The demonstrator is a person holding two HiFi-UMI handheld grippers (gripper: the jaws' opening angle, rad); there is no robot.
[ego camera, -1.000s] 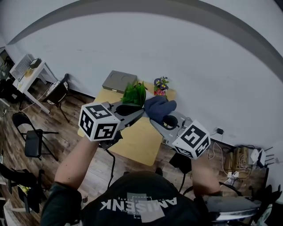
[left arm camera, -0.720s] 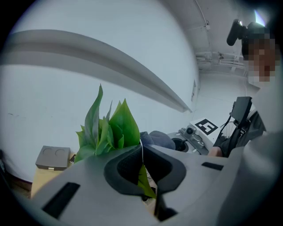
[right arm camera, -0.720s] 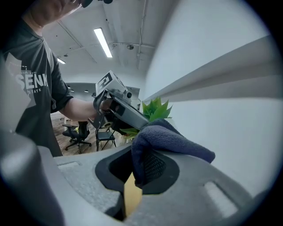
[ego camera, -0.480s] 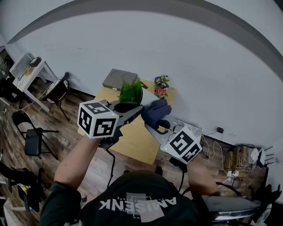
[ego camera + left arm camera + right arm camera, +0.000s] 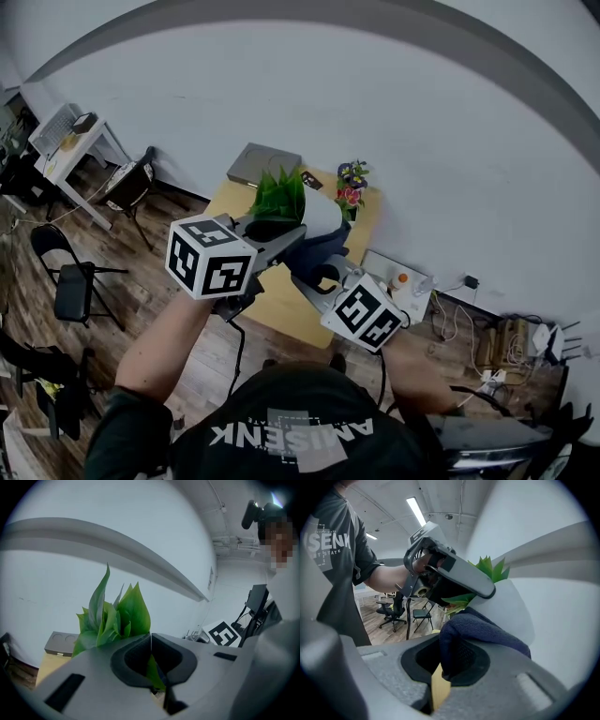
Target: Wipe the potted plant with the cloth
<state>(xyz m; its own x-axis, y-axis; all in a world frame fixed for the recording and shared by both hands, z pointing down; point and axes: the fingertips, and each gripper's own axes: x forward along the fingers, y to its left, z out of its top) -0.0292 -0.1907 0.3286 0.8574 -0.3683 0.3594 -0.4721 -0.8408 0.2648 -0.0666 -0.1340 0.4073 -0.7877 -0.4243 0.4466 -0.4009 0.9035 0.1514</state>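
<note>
While your left gripper (image 5: 151, 641) pinches a leaf (image 5: 152, 667) of the plant (image 5: 279, 197) on the table (image 5: 281, 298) and your right gripper (image 5: 450, 660) clamps the cloth (image 5: 483, 632) by the pot (image 5: 511, 606), a hard swipe could tear the leaf or topple the pot.

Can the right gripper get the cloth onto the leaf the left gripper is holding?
Probably yes. The right gripper, shut on the cloth, is beside the white pot just below the leaf that the left gripper pinches. Nothing stands between, though the left gripper overhangs it.
</note>
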